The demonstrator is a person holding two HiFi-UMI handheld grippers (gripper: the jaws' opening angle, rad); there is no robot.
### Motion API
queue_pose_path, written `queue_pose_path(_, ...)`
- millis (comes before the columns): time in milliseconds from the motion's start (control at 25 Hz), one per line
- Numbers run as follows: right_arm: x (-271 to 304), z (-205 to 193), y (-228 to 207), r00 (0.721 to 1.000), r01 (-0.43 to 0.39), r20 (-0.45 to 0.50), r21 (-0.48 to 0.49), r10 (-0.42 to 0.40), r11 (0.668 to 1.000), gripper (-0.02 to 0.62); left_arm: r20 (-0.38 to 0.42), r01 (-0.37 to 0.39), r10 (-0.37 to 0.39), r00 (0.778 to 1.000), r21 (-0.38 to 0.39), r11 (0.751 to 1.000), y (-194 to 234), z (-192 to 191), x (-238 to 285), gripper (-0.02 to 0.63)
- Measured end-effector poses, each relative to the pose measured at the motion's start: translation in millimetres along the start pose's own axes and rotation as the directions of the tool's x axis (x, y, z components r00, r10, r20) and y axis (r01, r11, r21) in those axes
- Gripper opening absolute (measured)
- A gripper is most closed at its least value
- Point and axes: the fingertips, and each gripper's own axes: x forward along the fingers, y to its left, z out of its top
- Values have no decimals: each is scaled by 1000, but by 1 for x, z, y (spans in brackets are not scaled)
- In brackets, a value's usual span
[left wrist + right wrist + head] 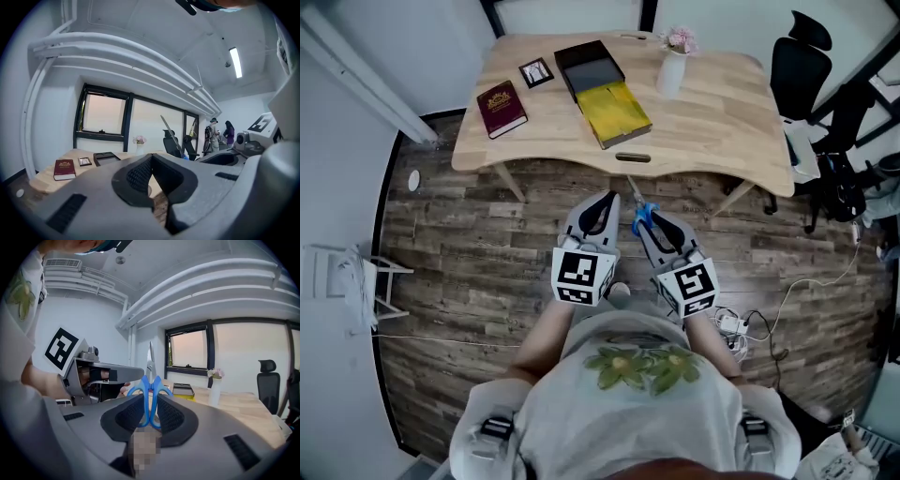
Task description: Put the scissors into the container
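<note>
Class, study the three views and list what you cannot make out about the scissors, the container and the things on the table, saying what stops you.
- Finger loops of the scissors: right gripper view, lower ends hidden between the pads of the right gripper and behind a mosaic patch.
- The black and yellow container: head view, too small to show what is inside.
- The red book: head view, cover print too small to read.

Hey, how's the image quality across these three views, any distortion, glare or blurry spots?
Head view: fisheye bows the table edges, light even. Left gripper view: ceiling light glares white, dark corners. Right gripper view: blue scissors sharp, a mosaic patch below them.
</note>
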Motion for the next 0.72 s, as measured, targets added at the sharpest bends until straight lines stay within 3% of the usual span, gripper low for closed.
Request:
queue_pose_path(200, 4, -5, -17, 1000, -31, -2, -9, 31, 999, 84, 5, -40, 40, 999, -15, 999, -6, -2, 11, 6)
queue_pose_path(720, 37, -15, -42, 999, -48, -18, 28, 48, 998, 84, -23, -29, 29, 999, -22, 999, 13, -8, 53, 6)
